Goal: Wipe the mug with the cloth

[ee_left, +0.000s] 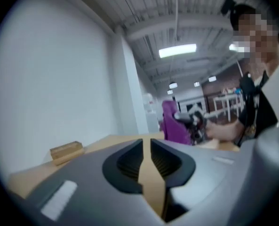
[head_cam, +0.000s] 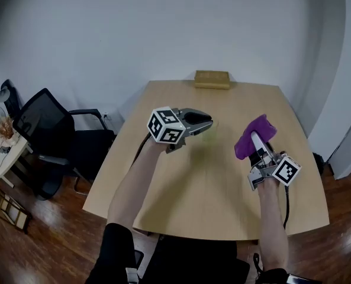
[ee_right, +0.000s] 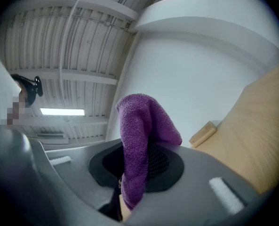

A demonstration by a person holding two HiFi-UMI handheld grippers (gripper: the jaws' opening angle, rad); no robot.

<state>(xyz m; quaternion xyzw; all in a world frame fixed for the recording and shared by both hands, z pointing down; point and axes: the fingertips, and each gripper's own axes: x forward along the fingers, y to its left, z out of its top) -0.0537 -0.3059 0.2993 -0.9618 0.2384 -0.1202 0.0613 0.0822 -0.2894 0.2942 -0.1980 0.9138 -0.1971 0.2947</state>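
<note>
My right gripper point(head_cam: 259, 147) is shut on a purple cloth point(head_cam: 255, 132), which stands up over the jaws above the table's right side. The right gripper view shows the cloth point(ee_right: 139, 135) pinched between the pads and folded over them. My left gripper point(head_cam: 208, 123) hovers over the middle of the table; its jaws point(ee_left: 146, 149) stand a narrow gap apart with only tabletop showing between them. A faint pale-green shape, apparently the mug point(head_cam: 211, 135), sits on the table just beyond its tips, partly hidden. The cloth point(ee_left: 173, 125) also shows in the left gripper view.
A wooden block point(head_cam: 212, 79) lies at the far edge of the light wooden table point(head_cam: 222, 206). A black office chair point(head_cam: 45, 135) stands left of the table, with a small round side table point(head_cam: 0, 155) beyond it. White walls close the back and right.
</note>
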